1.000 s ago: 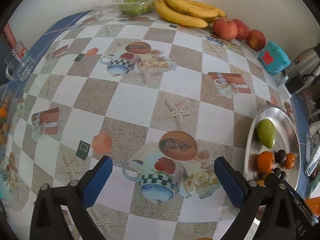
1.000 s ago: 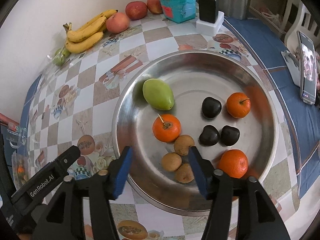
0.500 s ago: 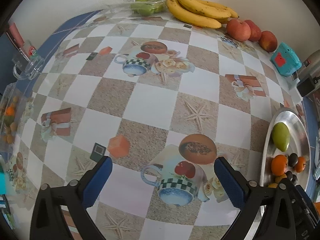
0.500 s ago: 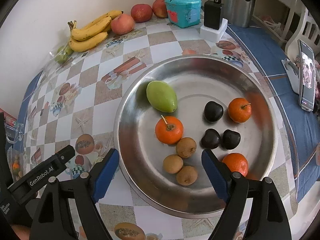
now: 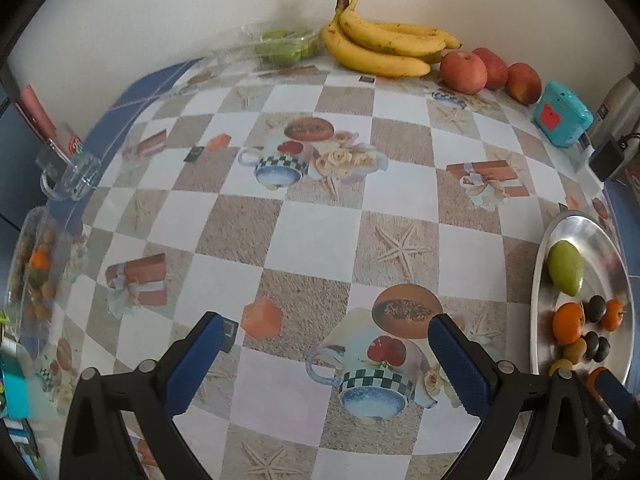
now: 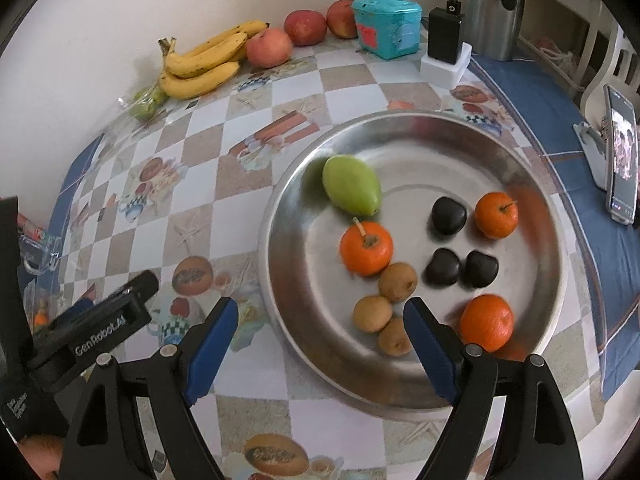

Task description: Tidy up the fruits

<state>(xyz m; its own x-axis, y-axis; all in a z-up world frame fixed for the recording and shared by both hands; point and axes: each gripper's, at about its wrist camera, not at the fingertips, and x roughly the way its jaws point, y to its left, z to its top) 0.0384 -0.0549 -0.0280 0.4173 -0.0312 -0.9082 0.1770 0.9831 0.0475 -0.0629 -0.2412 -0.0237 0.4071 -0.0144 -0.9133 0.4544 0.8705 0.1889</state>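
A: What's on the tray (image 6: 532,184)?
B: One mango (image 6: 352,186), three oranges (image 6: 366,248), three plums (image 6: 449,216), three brown fruits (image 6: 398,282).
A: Grippers?
B: Left gripper (image 5: 326,364) and right gripper (image 6: 320,340) both gape wide, empty; bananas (image 5: 384,46) at the table's far edge.

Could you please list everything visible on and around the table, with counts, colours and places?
Round steel tray: one, silver, near right of the table.
Green mango: one, far left on the tray.
Oranges: three, orange, spread over the tray.
Dark plums: three, black, middle of the tray.
Small brown fruits: three, tan, near edge of the tray.
Bananas: one bunch, yellow, by the wall.
Apples: three, red, right of the bananas.
Bagged green fruits: count unclear, left of the bananas.
Teal box: one, beside the apples.
Black charger on a white block: one, right of the box.
Steel flask: one, far corner.
Phone: one, propped at right.
Left gripper: blue pads, open, over bare tablecloth.
Right gripper: blue pads, open, over the tray's near edge.
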